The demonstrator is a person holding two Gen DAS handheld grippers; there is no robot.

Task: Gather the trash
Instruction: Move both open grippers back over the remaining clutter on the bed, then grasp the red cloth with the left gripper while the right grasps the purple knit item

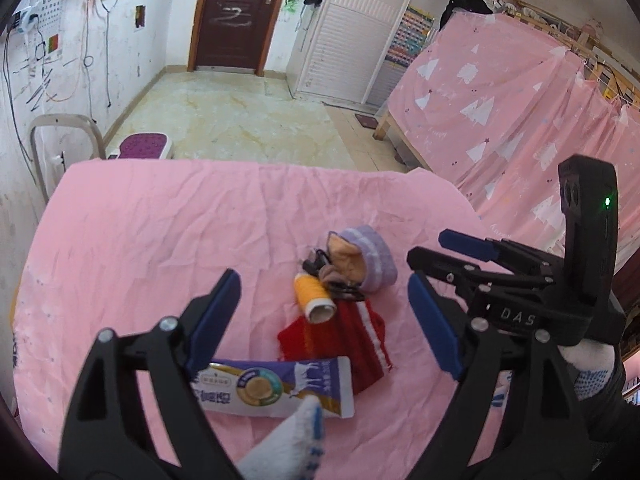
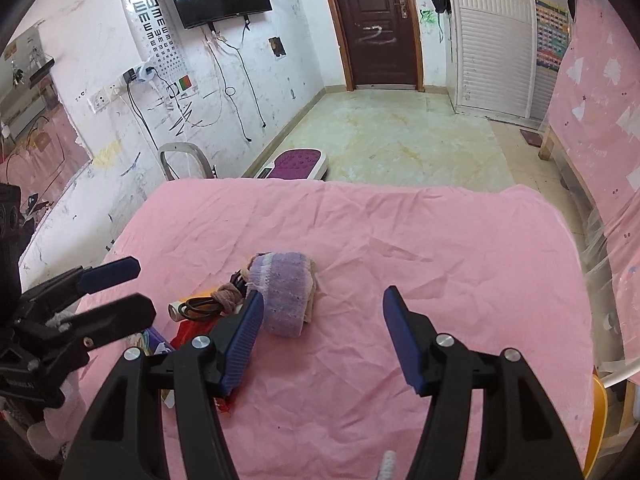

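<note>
The trash I am after is a flat purple-and-white milk-drink pouch (image 1: 276, 386), lying on the wrinkled pink sheet covering the desk (image 1: 140, 240). I take that pouch as my landmark. Through the left wrist camera it lies between the two arms of my left tool (image 1: 322, 320), nearer than the blue pads, its left end hidden behind the left arm. The left tool's jaws are spread wide and nothing is gripped; the pads are clear of the pouch. A white knitted glove fingertip (image 1: 298, 436) overlaps the pouch's near edge.

Just beyond the pouch, touching its far edge, is a crumpled red cloth with white stripes (image 1: 360, 340). On the far side of that cloth lies an orange spool of thread with a pale cardboard core (image 1: 312, 294). Beyond the spool sit a small tangle of black cord and a brownish hair tie (image 2: 222, 300), and beside them a lilac knitted sock bundled with a beige one (image 1: 366, 258).

Right of the pouch, my right tool (image 2: 324, 334) hangs over bare sheet with its jaws parted and nothing between them; its left pad shows just in front of the lilac sock. Further beyond the pouch, past the desk's edge, is marbled floor tile (image 1: 240, 120) and a dark brown door (image 1: 236, 16).
</note>
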